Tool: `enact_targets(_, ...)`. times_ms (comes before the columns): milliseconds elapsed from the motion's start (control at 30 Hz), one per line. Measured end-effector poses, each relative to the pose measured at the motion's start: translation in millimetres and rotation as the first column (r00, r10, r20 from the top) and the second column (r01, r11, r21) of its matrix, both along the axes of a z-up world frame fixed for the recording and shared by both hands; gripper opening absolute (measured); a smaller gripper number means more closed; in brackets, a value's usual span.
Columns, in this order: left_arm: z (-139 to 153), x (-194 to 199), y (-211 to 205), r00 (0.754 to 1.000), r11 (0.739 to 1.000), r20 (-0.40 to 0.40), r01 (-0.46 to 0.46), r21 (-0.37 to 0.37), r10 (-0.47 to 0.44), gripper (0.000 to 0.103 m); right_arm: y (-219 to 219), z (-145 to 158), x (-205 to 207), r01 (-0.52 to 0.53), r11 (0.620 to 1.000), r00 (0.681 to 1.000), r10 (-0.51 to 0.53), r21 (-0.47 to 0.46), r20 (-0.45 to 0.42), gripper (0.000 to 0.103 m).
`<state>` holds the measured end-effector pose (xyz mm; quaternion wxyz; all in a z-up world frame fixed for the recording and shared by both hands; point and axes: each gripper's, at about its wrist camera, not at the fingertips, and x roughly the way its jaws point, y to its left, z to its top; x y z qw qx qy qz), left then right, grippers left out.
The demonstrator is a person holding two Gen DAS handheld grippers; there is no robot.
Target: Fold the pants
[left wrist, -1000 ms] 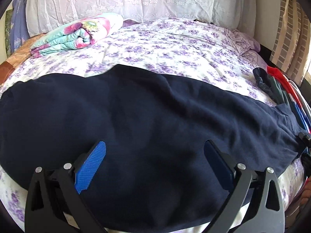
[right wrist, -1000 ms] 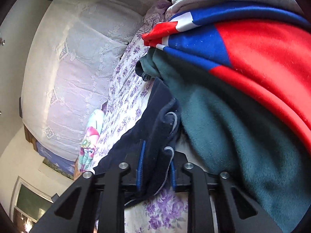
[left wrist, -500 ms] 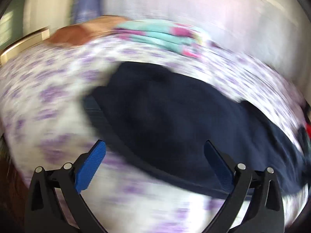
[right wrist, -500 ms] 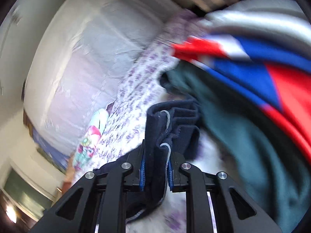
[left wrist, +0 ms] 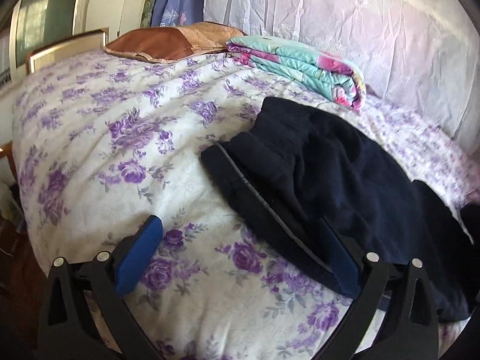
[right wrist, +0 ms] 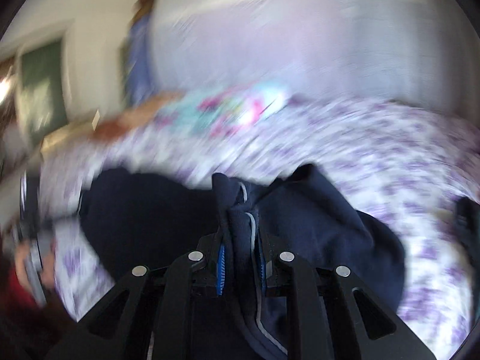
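Note:
Dark navy pants lie on the floral bedspread, their cuff ends pointing to the left of the bed. My left gripper is open and empty, hovering over the bedspread with its right finger over the pants' near edge. My right gripper is shut on a bunched part of the pants with a grey-piped edge, held above the rest of the garment. The right wrist view is blurred by motion.
A folded teal and pink blanket and a brown cushion lie at the back of the bed. A white lace curtain hangs behind. The bed's left edge drops away at the left.
My right gripper has carried the pinched pants away from the red, blue and green clothes pile and leftward over the garment. My left gripper has swung left to the cuff end.

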<state>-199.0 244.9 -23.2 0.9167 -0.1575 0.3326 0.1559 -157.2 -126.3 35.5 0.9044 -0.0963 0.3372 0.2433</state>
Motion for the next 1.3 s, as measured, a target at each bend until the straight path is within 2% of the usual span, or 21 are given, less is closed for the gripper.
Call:
enact_targets(100, -0.4, 1.5, -5.1, 1.0, 1.0, -0.008, 0.002, 0.026, -0.002, 0.099, 16.2, -20.6, -8.5, -0.034, 0.995, 0.999, 0.034, -0.089, 0.001, 0.017)
enact_targets(267, -1.1, 1.4, -3.2, 1.0, 1.0, -0.001, 0.009, 0.011, -0.009, 0.099, 13.0, 8.4, -17.4, -0.027, 0.998, 0.997, 0.031, -0.054, 0.077, 0.017)
enact_targets(367, -1.1, 1.3, -2.9, 1.0, 1.0, 0.0, 0.01, 0.009, -0.01, 0.099, 19.1, 13.3, -19.7, -0.051, 0.998, 0.995, 0.053, -0.027, 0.081, 0.017)
enact_targets(400, -1.1, 1.6, -2.7, 1.0, 1.0, 0.002, 0.011, 0.006, -0.011, 0.098, 24.6, 8.2, -20.6, -0.068, 0.996, 0.995, 0.072, -0.051, 0.071, 0.017)
enact_targets(533, -0.6, 0.9, -2.7, 1.0, 1.0, 0.002, 0.012, 0.006, -0.012, 0.099, 43.9, -31.8, -14.1, -0.126, 0.981, 0.991, 0.118, -0.151, -0.057, 0.019)
enact_targets(567, -0.6, 1.2, -2.7, 1.0, 1.0, 0.002, 0.012, 0.006, -0.012, 0.099, 45.4, -31.5, -14.5, -0.133, 0.979, 0.99, 0.125, -0.152, -0.06, 0.023)
enact_targets(667, -0.8, 0.7, -3.3, 1.0, 1.0, 0.002, 0.012, 0.006, -0.012, 0.099, 47.8, -23.8, -16.4, -0.197, 0.976, 0.974, 0.185, -0.09, -0.131, 0.061)
enact_targets(733, -0.8, 0.8, -3.4, 1.0, 1.0, 0.001, 0.013, 0.006, -0.013, 0.099, 45.5, -16.0, -21.8, -0.218, 0.974, 0.969, 0.209, -0.056, -0.135, 0.061)
enact_targets(833, -0.8, 1.4, -3.9, 1.0, 1.0, 0.002, 0.016, 0.005, -0.016, 0.099, 30.3, 13.8, -28.0, -0.221, 0.973, 0.967, 0.228, 0.073, -0.112, 0.061)
enact_targets(900, -0.8, 1.2, -4.2, 1.0, 1.0, 0.001, 0.015, 0.006, -0.015, 0.099, 17.0, 33.7, -23.2, -0.179, 0.976, 0.979, 0.19, 0.125, -0.08, 0.061)
enact_targets(967, -0.8, 1.3, -4.2, 1.0, 1.0, 0.001, 0.015, 0.006, -0.015, 0.099, 6.4, 41.7, -13.6, -0.113, 0.988, 0.992, 0.119, 0.108, -0.047, 0.061)
enact_targets(1033, -0.9, 1.0, -4.5, 1.0, 1.0, 0.001, 0.014, 0.007, -0.014, 0.099, -1.0, 34.6, 3.1, -0.052, 0.995, 0.995, 0.059, 0.087, -0.079, 0.061)
enact_targets(1100, -0.9, 0.9, -4.3, 1.0, 1.0, 0.001, 0.014, 0.007, -0.014, 0.099, -0.1, 14.1, 23.3, -0.035, 0.995, 0.985, 0.051, 0.096, -0.163, 0.061)
enact_targets(1233, -0.9, 0.5, -4.2, 1.0, 1.0, 0.001, 0.015, 0.007, -0.015, 0.099, 12.8, -33.8, 67.5, -0.001, 0.99, 0.942, 0.048, 0.141, -0.333, 0.063)
enact_targets(1300, -0.9, 0.6, -5.3, 1.0, 1.0, 0.0, 0.018, 0.006, -0.018, 0.099, 17.0, -38.1, 74.9, 0.007, 0.988, 0.942, 0.045, 0.154, -0.333, 0.065)
